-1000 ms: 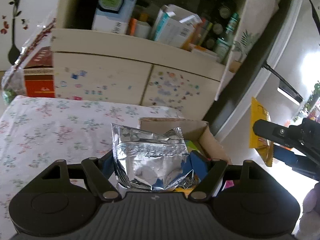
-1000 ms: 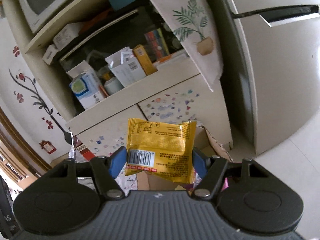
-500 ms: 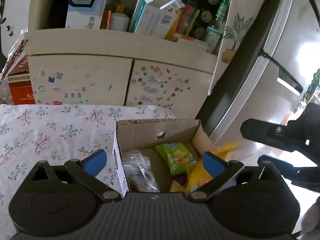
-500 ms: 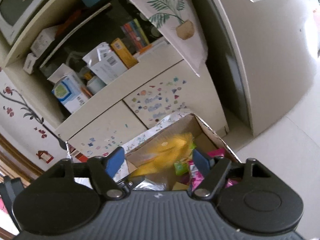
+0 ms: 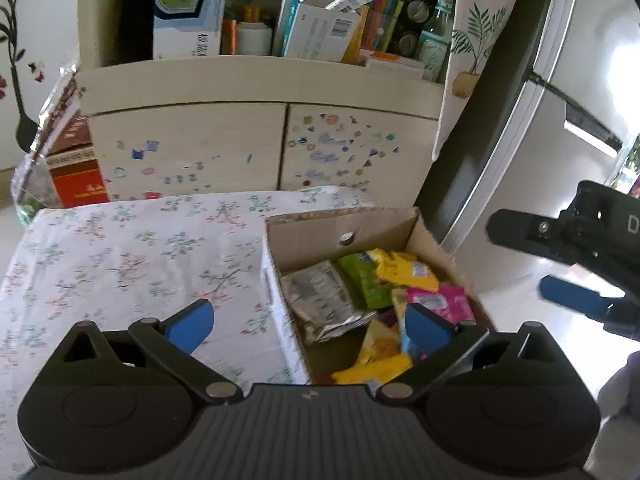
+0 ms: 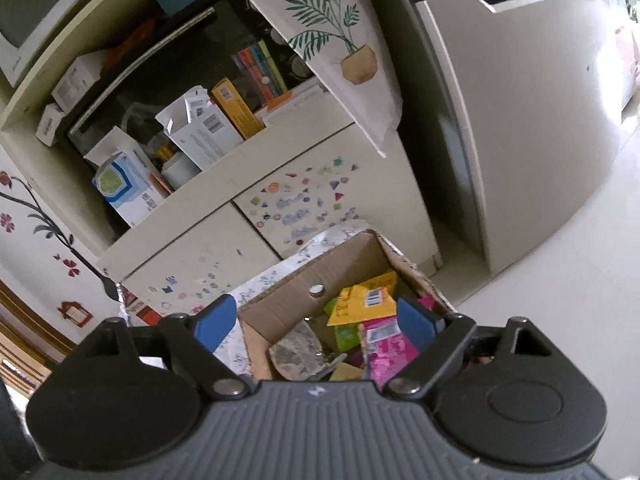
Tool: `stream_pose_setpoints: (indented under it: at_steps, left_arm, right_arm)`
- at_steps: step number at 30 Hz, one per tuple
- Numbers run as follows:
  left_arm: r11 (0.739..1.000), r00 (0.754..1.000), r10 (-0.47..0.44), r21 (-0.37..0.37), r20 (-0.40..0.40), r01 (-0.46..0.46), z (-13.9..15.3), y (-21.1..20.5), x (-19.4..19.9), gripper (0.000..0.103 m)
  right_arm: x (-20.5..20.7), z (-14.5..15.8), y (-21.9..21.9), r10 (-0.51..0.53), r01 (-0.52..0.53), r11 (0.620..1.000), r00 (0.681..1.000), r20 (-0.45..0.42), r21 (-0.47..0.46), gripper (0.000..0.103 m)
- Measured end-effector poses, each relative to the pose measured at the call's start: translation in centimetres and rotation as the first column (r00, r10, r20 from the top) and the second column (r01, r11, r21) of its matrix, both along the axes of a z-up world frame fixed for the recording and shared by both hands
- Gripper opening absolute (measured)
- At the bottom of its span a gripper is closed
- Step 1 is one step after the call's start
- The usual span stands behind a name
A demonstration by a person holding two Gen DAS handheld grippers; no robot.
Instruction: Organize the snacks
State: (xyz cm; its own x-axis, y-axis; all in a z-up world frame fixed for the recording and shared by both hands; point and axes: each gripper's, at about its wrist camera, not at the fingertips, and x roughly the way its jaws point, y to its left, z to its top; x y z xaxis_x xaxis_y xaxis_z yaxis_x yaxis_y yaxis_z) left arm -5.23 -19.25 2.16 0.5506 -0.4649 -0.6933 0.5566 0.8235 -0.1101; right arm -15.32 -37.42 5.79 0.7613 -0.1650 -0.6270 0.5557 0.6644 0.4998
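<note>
The cardboard box of snack packets sits below and ahead of both grippers, on the flowered tablecloth. The left gripper hangs spread wide and empty over its near left wall. The right gripper, empty with jaws opening, hovers more squarely over the silver foil packet and yellow packet inside.

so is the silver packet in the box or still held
In the box. The silver packet lies inside the cardboard box beside the green packet; the left tool stands open with nothing between its pads.
</note>
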Motion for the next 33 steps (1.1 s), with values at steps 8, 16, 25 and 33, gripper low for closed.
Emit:
stream_pose_setpoints:
  at_steps: [8,16,25,33]
  left_arm:
    - [0.999,1.000,0.002,0.054,0.010,-0.002,0.2,2.0,-2.2,0.103]
    - [0.995,0.999,0.002,0.095,0.037,-0.006,0.3,3.5,-4.4,0.103]
    - [0.994,0.999,0.009,0.108,0.042,-0.013,0.2,5.3,-6.3,0.103]
    - [0.992,0.999,0.020,0.124,0.038,-0.025,-0.3,6.2,-7.1,0.103]
  right_arm:
    - [-1.7,0.8,1.2,-0.043,0.034,0.992,0.996,-0.078,-0.119,0.092]
    - [-4.0,0.1,4.2,-0.042,0.001,0.973,0.984,-0.173,-0.230,0.094]
    - [-6.7,-0.4,6.0,-0.045,-0.008,0.968,0.977,-0.206,-0.250,0.094]
    - [-7.6,-0.6,7.7,-0.015,-0.054,0.962,0.968,-0.249,-0.267,0.094]
